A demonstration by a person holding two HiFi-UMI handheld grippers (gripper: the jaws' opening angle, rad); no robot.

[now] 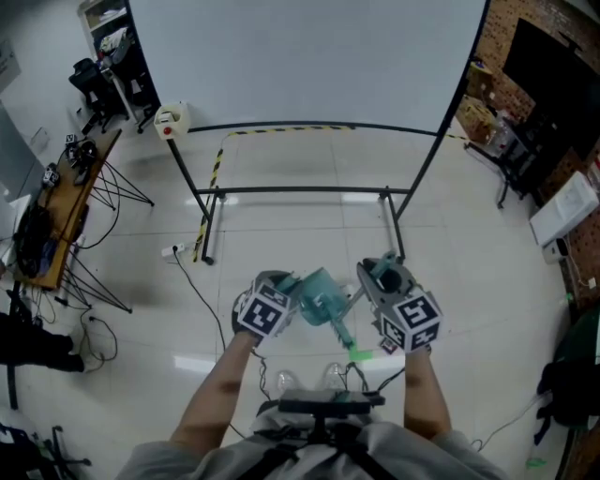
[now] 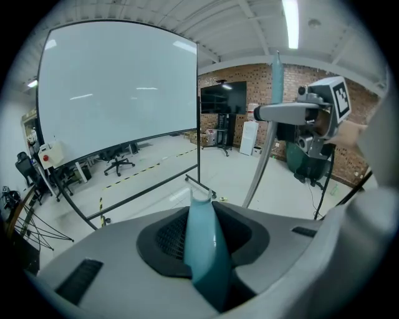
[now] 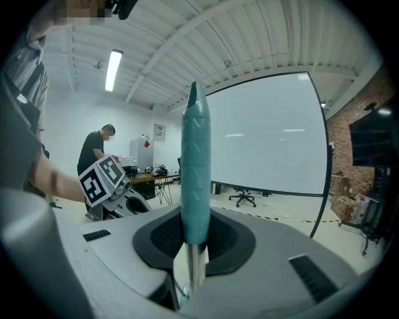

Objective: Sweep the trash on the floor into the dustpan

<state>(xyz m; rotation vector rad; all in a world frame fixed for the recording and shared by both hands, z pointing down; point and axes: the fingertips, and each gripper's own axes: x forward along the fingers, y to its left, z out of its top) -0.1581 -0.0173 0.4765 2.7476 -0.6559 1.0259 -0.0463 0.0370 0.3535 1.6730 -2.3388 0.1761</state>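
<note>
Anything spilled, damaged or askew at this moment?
Nothing stands out. The left claw is shut on the handle of the teal dustpan, the right claw on the teal broom handle; both tools look intact. Loose cables trail over the floor beside the screen stand, ordinary clutter.

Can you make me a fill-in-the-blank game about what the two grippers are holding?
1. The left gripper is shut on the teal ____.
2. The right gripper is shut on the long-handled ____.
3. In the head view, the wall at the right is made of ____.

Missing words: dustpan, broom, brick.
</note>
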